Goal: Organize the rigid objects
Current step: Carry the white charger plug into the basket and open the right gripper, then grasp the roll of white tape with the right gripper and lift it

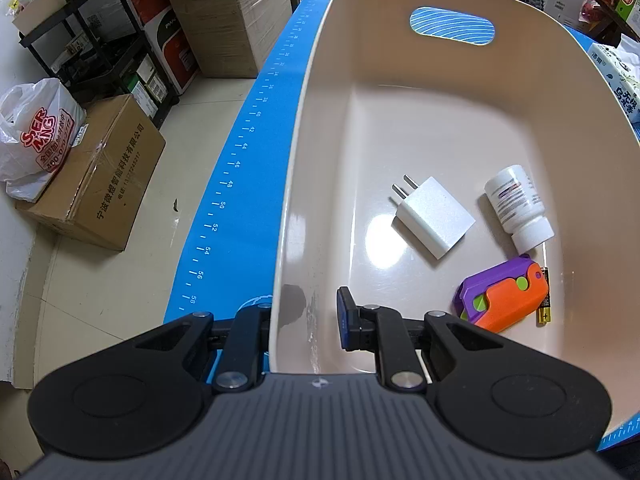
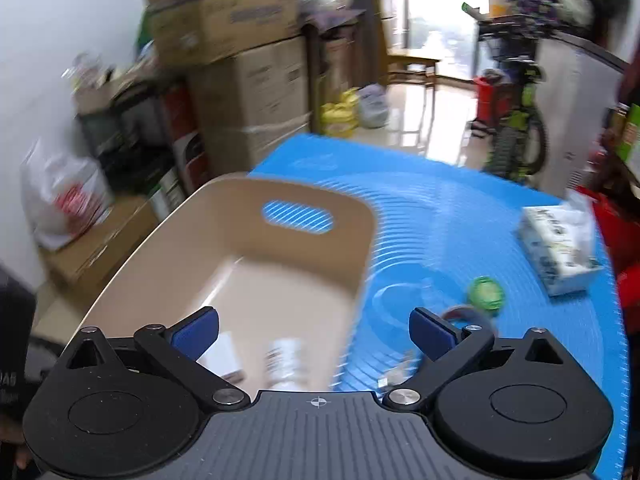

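A beige plastic bin [image 1: 400, 76] stands on the blue mat [image 1: 256, 152]. On its floor lie a white charger plug [image 1: 434, 216], a white bottle [image 1: 518, 208], a purple and orange toy [image 1: 500, 298] and a battery [image 1: 544, 312] beside the toy. My left gripper [image 1: 302, 312] is shut on the bin's near wall, one finger outside and one inside. My right gripper [image 2: 314, 320] is open and holds nothing; it hangs over the bin's [image 2: 200, 208] right wall. Under it, blurred, show the plug [image 2: 222, 354] and bottle [image 2: 282, 360]. A green round object [image 2: 486, 294] lies on the mat to the right.
A tissue pack [image 2: 556, 248] lies at the mat's right side. A ring-like item [image 2: 460, 314] sits by my right fingertip. Cardboard boxes [image 1: 100, 176], a white bag [image 1: 36, 136] and a black shelf [image 1: 104, 40] stand on the floor to the left.
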Available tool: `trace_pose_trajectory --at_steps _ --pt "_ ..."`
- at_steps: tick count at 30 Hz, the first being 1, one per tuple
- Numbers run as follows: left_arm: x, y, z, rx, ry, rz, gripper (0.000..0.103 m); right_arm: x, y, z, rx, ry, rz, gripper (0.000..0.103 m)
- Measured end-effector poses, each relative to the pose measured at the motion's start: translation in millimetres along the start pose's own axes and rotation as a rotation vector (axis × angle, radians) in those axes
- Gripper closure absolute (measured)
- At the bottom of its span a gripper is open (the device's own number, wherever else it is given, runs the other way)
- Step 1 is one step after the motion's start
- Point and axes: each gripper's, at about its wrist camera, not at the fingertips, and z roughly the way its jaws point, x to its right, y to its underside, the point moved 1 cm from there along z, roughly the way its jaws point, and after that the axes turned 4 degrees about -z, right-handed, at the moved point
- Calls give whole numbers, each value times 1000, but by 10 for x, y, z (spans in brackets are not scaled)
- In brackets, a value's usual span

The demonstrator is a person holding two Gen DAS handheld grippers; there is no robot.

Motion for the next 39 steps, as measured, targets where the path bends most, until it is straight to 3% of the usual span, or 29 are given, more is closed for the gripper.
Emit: trace_pose_trajectory --at_steps 10,21,30,36,37,39 --pt "-6 3 -8 1 -3 1 83 494 145 8 9 161 -12 3" --pt "-6 3 -11 1 -1 1 83 946 446 438 -55 153 1 5" --pt "-14 -3 -20 1 -1 1 83 917 408 921 -114 111 -45 26" --pt "-12 1 -31 1 -3 4 83 937 405 1178 -163 120 -33 49" --pt "-18 2 -33 1 -2 3 83 933 409 1206 -170 124 -38 56" --pt "-11 -1 -35 1 -1 3 83 925 419 1270 -188 127 -46 59"
